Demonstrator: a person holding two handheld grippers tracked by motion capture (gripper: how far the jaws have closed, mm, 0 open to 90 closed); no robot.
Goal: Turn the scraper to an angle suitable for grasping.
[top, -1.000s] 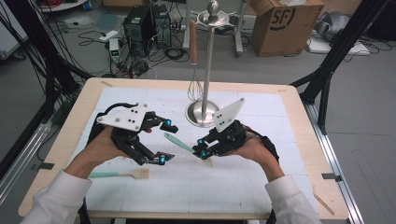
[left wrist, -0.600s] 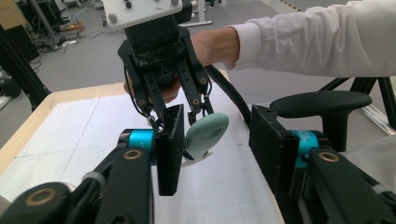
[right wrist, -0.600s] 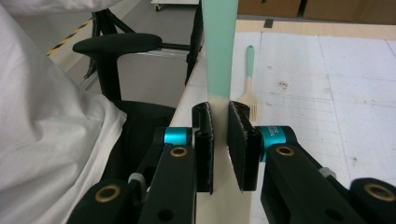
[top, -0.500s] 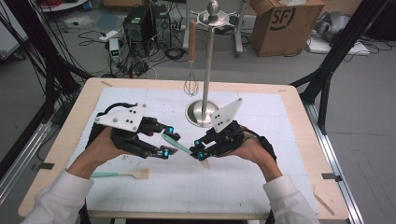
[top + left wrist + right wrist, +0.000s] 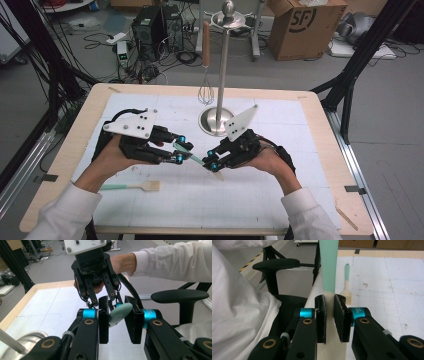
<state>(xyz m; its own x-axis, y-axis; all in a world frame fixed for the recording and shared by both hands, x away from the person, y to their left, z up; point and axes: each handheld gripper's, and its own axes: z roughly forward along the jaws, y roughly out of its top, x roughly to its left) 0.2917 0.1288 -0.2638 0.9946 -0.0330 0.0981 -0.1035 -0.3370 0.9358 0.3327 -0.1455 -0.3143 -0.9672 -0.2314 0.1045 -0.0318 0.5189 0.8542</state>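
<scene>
A spatula (image 5: 192, 153) with a mint-green blade and a pale wooden handle hangs level above the white mat (image 5: 260, 200), between both hands. My right gripper (image 5: 212, 160) is shut on the wooden handle; in the right gripper view the green blade (image 5: 329, 265) runs away from the pads (image 5: 329, 307). My left gripper (image 5: 181, 149) faces it from the left. Its jaws have just been closing, and in the left gripper view the rounded blade tip (image 5: 120, 313) sits pinched between its two black pads (image 5: 117, 305).
A metal stand (image 5: 218, 122) rises just behind the grippers, with a whisk (image 5: 205, 92) hanging from it. A small brush with a green handle (image 5: 131, 187) lies on the mat at front left. A black chair (image 5: 180, 296) stands beside the table.
The left gripper's jaws, wide apart a second ago, have closed onto the green blade tip. The right gripper still holds the handle, and both hands have stayed in place.
</scene>
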